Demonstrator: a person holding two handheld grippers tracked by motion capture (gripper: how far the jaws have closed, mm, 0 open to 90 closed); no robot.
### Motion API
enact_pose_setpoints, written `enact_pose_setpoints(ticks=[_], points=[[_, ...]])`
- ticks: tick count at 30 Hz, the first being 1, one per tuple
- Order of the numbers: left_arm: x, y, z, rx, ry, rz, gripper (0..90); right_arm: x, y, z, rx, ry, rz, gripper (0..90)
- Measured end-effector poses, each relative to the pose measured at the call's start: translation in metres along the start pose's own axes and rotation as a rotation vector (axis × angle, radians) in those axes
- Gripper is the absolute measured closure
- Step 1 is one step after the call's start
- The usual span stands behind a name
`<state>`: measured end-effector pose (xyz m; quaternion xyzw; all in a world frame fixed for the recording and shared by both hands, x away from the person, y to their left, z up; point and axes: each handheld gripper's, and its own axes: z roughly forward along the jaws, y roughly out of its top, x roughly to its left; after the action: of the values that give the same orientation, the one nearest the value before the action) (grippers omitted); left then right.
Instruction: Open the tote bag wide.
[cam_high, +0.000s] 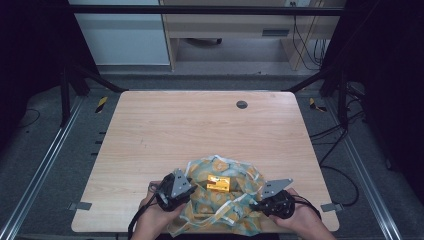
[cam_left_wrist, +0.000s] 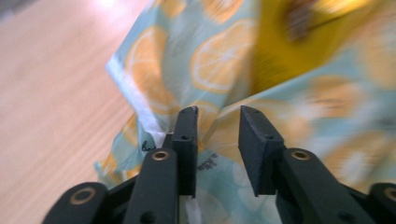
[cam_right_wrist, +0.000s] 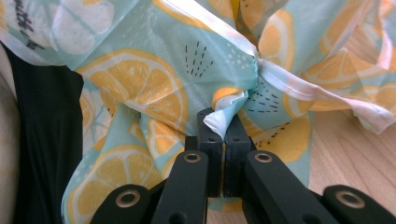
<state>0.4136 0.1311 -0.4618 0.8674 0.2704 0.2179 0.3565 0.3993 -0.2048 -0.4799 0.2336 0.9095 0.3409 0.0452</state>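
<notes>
Lemon-print cloth (cam_high: 227, 200) lies bunched at the tabltop's (cam_high: 200, 125) near edge, open wood beyond. Left tool (cam_left_wrist: 217, 135) stands narrowly parted, gripping nothing; a yellow packet (cam_high: 218, 183) sits mid-cloth; right tool (cam_right_wrist: 223, 126) pinches a cloth fold.

Both hands are seen entering from the near table edge. Left gripper (cam_high: 186, 189) is held angled inward, jaws parted with a clear gap between the pads. Right gripper (cam_high: 256, 202) is angled inward too, its jaws pressed together, pinching a fold of cloth (cam_right_wrist: 224, 105).
</notes>
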Motion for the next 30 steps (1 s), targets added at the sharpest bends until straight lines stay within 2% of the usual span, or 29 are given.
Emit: enact_pose_setpoints(ticks=[2,4,5,8,13,15,19,20,22,23,24,25,26,27,29,30], points=[[0.008,-0.006,0.015,0.069,0.013,0.012,69.1,0.000,-0.002,-0.001,0.010,0.000,-0.005,89.0],[0.011,-0.009,0.020,0.087,0.006,-0.001,69.4,0.000,-0.003,-0.002,0.017,0.000,-0.005,88.9],[0.015,-0.014,0.026,0.119,-0.008,-0.018,69.9,-0.002,-0.007,-0.004,0.027,-0.012,-0.006,89.0],[0.017,-0.019,0.029,0.130,-0.011,-0.028,70.9,-0.005,-0.010,-0.004,0.028,-0.020,-0.006,89.0],[0.022,-0.024,0.025,0.134,-0.006,-0.035,73.8,-0.018,-0.020,-0.007,0.049,-0.066,0.018,89.0],[0.021,-0.027,0.023,0.125,-0.010,-0.052,74.5,-0.021,-0.023,-0.009,0.041,-0.077,0.024,89.1],[0.020,-0.028,0.021,0.122,-0.014,-0.049,72.1,-0.023,-0.024,-0.010,0.033,-0.091,0.033,87.5],[0.019,-0.029,0.021,0.099,-0.019,-0.057,67.8,-0.023,-0.024,-0.011,0.013,-0.090,0.034,83.1],[0.018,-0.025,0.012,0.044,-0.010,-0.066,58.2,-0.022,-0.022,-0.017,-0.051,-0.101,0.044,64.0],[0.018,-0.025,0.012,0.044,-0.010,-0.066,52.8,-0.022,-0.022,-0.017,-0.051,-0.101,0.044,64.0],[0.018,-0.021,0.007,0.017,-0.011,-0.077,52.8,-0.021,-0.022,-0.021,-0.084,-0.110,0.051,55.2],[0.020,-0.016,-0.001,-0.027,-0.002,-0.099,42.5,-0.022,-0.021,-0.033,-0.140,-0.148,0.056,39.3],[0.020,-0.016,-0.001,-0.027,-0.002,-0.099,38.6,-0.022,-0.021,-0.033,-0.140,-0.148,0.056,39.3],[0.023,-0.012,-0.010,-0.076,0.005,-0.133,35.7,-0.025,-0.020,-0.045,-0.186,-0.173,0.074,27.3],[0.030,-0.010,-0.018,-0.108,0.026,-0.157,30.9,-0.029,-0.019,-0.056,-0.234,-0.192,0.100,21.7],[0.030,-0.010,-0.018,-0.108,0.026,-0.157,29.1,-0.029,-0.019,-0.056,-0.234,-0.192,0.100,21.7]])
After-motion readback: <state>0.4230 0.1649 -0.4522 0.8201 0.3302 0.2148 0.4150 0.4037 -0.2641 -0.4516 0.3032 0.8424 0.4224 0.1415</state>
